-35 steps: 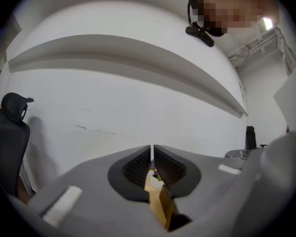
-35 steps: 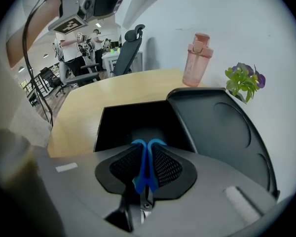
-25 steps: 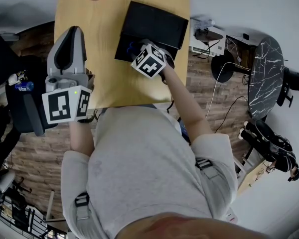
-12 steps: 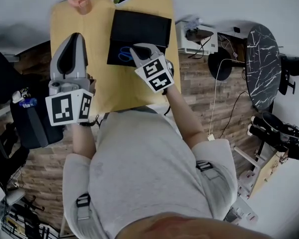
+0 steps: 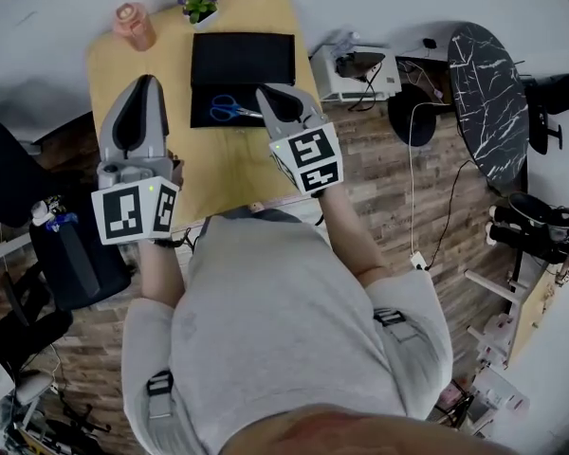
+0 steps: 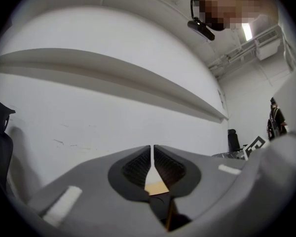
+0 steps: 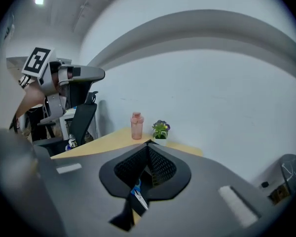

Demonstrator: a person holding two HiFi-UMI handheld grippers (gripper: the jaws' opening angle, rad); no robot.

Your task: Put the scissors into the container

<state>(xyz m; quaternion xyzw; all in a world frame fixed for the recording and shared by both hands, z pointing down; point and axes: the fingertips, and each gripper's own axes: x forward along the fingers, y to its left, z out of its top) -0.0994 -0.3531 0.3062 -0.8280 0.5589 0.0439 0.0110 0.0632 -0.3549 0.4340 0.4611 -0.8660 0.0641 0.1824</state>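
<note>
Only the head view gives the whole layout. The blue-handled scissors (image 5: 231, 110) are seen lying inside the black container (image 5: 256, 60) on the wooden table (image 5: 209, 169). They lie in the container's nearer part, just left of the tips of the right gripper (image 5: 266, 91) and apart from them. In the right gripper view its fingers are shown pressed together at the tips with nothing clamped, and a piece of the scissors is glimpsed below through the opening behind the pads. The left gripper (image 5: 143, 80) is held over the table's left part, well apart from the container. In the left gripper view its fingers are seen closed to a thin slit and empty, set against a white wall (image 6: 89, 107), with only a sliver of table visible beneath. A pink bottle (image 5: 133, 25) and a small potted plant (image 5: 197, 0) are stood at the table's far edge, beyond the container. A black chair (image 7: 81, 118) is placed left of the table, and a round marble-topped table (image 5: 488, 93) off to the right. The container's far part is seen as a plain dark surface.
</note>
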